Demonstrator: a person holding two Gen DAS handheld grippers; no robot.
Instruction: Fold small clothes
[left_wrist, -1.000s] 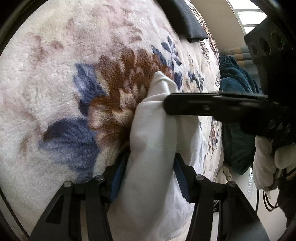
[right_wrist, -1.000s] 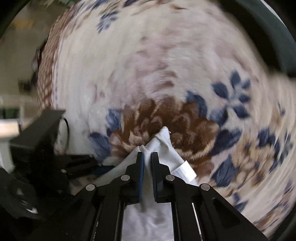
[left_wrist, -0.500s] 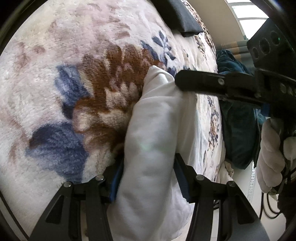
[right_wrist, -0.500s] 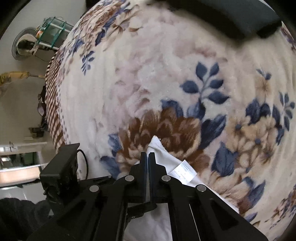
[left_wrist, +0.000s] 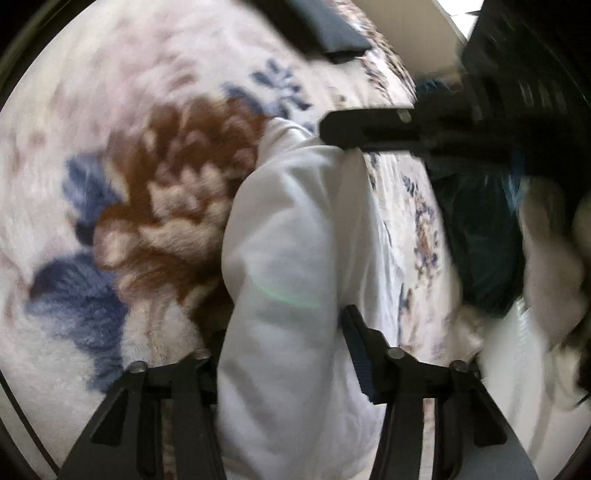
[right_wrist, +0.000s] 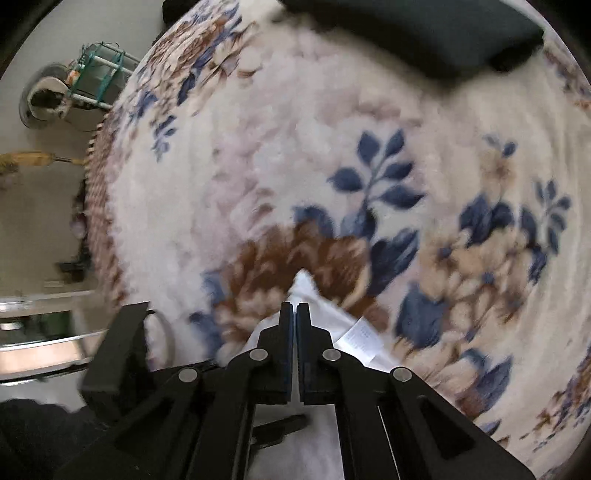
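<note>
A small white garment (left_wrist: 288, 229) lies bunched on a floral fleece blanket (left_wrist: 110, 110). My left gripper (left_wrist: 284, 325) straddles its thick roll. Its jaws are closing, both pads press the cloth, and the left finger is mostly hidden behind it. My right gripper (right_wrist: 295, 306) is shut on the garment's far corner (right_wrist: 304, 284), next to a white care label (right_wrist: 360, 338). In the left wrist view the right gripper (left_wrist: 328, 127) reaches in from the right onto the garment's top edge. A gloved hand (left_wrist: 546, 258) holds it.
A dark folded cloth (right_wrist: 424, 33) lies at the blanket's far edge. A dark teal heap (left_wrist: 480, 240) sits beyond the blanket's right side. The blanket's fringed edge (right_wrist: 96, 206) drops to a floor with a fan (right_wrist: 48, 99). The left gripper's black body (right_wrist: 118, 350) sits close by.
The right jaws went from a slight gap to shut on the garment's corner. The left jaws narrowed on the roll. Both grippers shifted over the blanket and the garment's end rose slightly.
</note>
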